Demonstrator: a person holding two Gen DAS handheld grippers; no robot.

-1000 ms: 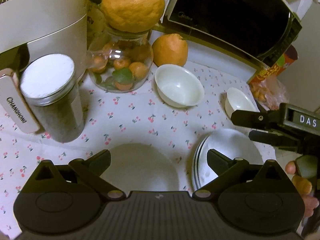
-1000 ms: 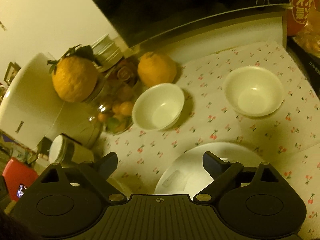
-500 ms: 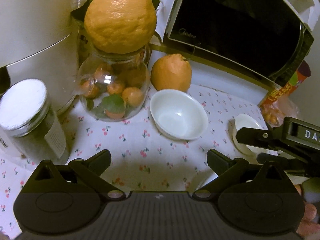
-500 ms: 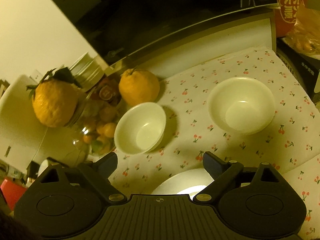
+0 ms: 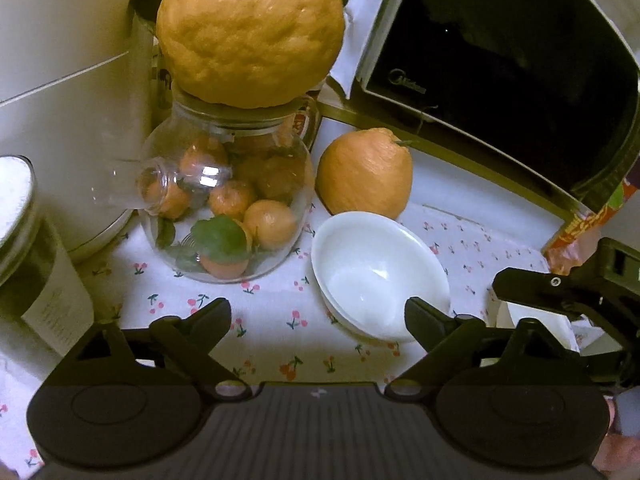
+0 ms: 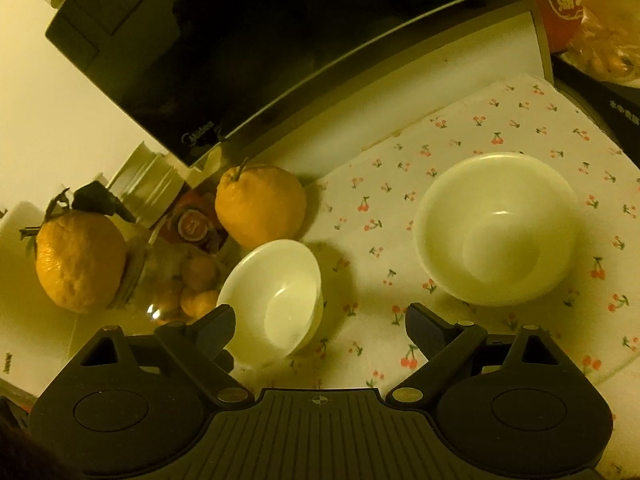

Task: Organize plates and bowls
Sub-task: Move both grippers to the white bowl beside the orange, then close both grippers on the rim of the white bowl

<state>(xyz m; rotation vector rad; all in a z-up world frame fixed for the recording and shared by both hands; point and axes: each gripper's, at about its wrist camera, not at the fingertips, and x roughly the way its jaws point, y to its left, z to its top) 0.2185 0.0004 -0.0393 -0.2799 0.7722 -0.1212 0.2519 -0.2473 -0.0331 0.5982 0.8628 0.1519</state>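
Two white bowls stand on a cherry-print cloth [image 5: 272,320]. In the left wrist view the nearer bowl [image 5: 380,276] lies just ahead of my left gripper [image 5: 316,312]. The right fingertip overlaps the bowl's near rim, the jaws are closing, and no pad presses on it. One of my right gripper's fingers [image 5: 532,286] reaches in from the right above the second bowl [image 5: 532,320]. In the right wrist view my right gripper [image 6: 318,320] stands open, the smaller bowl [image 6: 276,292] by its left fingertip and the larger bowl [image 6: 496,228] ahead to the right.
A glass jar of small oranges [image 5: 228,208] carries a big citrus fruit [image 5: 248,32], and another citrus fruit [image 5: 364,176] sits behind the bowl. A black microwave [image 5: 500,64] lines the back. A white appliance [image 5: 60,80], a lidded jar [image 5: 24,240] and a red packet [image 6: 560,0] stand around.
Both grippers have moved forward and down toward the bowls, which now look larger. The plates near the front have dropped out of view. The left jaws stand slightly narrower.
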